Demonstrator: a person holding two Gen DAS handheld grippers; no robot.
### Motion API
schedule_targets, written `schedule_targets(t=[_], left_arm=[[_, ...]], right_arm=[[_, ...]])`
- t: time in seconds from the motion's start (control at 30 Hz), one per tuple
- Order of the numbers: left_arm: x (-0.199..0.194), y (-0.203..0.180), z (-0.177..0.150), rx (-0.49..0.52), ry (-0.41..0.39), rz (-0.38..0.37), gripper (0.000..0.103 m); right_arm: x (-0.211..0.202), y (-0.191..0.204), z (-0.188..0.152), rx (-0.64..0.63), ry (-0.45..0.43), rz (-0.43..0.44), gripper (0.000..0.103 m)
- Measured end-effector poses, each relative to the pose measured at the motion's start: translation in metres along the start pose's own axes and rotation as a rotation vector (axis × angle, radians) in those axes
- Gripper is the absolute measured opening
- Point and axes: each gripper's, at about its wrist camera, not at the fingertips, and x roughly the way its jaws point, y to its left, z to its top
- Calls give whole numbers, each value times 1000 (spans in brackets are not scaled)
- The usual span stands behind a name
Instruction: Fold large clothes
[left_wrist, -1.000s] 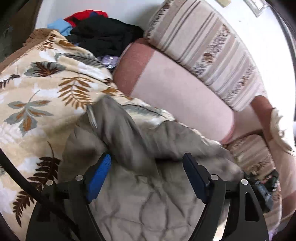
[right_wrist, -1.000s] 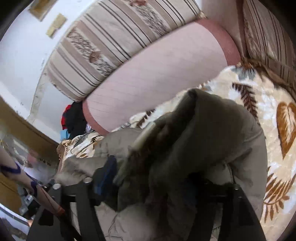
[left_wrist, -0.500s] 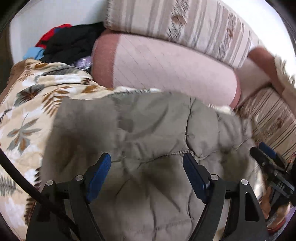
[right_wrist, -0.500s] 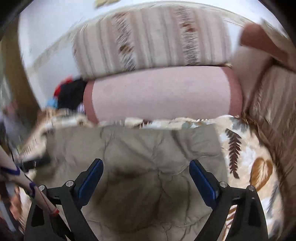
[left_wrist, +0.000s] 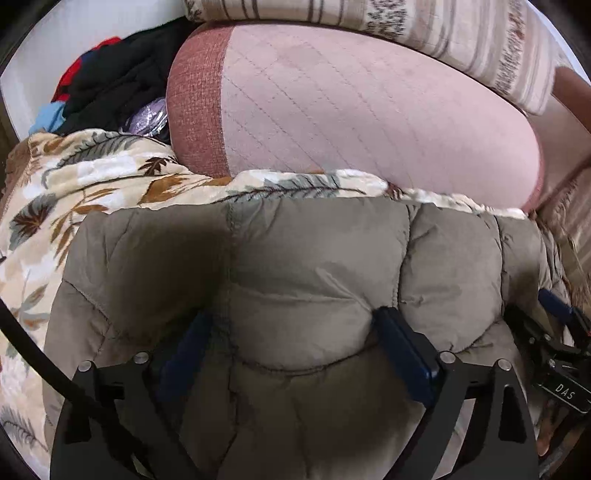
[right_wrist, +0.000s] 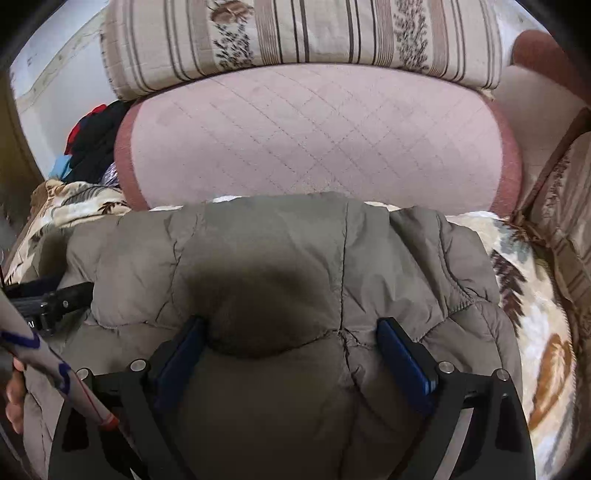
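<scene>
A grey-olive quilted jacket (left_wrist: 317, 258) lies folded and flat on a leaf-patterned blanket (left_wrist: 74, 192); it also shows in the right wrist view (right_wrist: 295, 251). My left gripper (left_wrist: 295, 332) is open, its blue pads pressed down into the jacket's padding on the left half. My right gripper (right_wrist: 291, 336) is open too, pads pressed into the padding on the right half. The right gripper's body shows at the right edge of the left wrist view (left_wrist: 554, 347). The left gripper's body shows at the left edge of the right wrist view (right_wrist: 48, 295).
A pink quilted bolster (right_wrist: 314, 136) lies just beyond the jacket, with a striped cushion (right_wrist: 303, 33) above it. A pile of dark, red and blue clothes (left_wrist: 110, 85) sits at the far left. A striped cushion (right_wrist: 565, 206) stands at the right.
The right gripper let go of the jacket it was carrying. The jacket went from bunched to spread flat. Both grippers came down and now press into it, closer to the bolster.
</scene>
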Motion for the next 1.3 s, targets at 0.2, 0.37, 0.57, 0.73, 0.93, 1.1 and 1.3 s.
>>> schedule_targets(t=[0.2, 0.37, 0.57, 0.73, 0.93, 1.1, 1.3], left_arm=[[15, 7, 4, -39, -16, -34, 102], [5, 10, 3, -51, -22, -41, 102], [-56, 36, -8, -97, -89, -29, 101], [-90, 93, -40, -192, -70, -81, 101], [-69, 177, -89, -393, 53, -305, 101], [-31, 192, -116, -378, 136, -492, 101], [3, 173, -117, -306, 190, -666, 103]], right_arm=[[21, -16, 4, 64, 16, 62, 103], [16, -9, 9, 55, 23, 17, 102], [-60, -26, 4, 80, -87, -2, 100], [-95, -71, -27, 121, -44, -9, 100], [-84, -137, -81, 214, 147, 23, 101], [-58, -173, -111, 400, 191, 214, 102], [-2, -159, -112, 478, 262, 507, 103]])
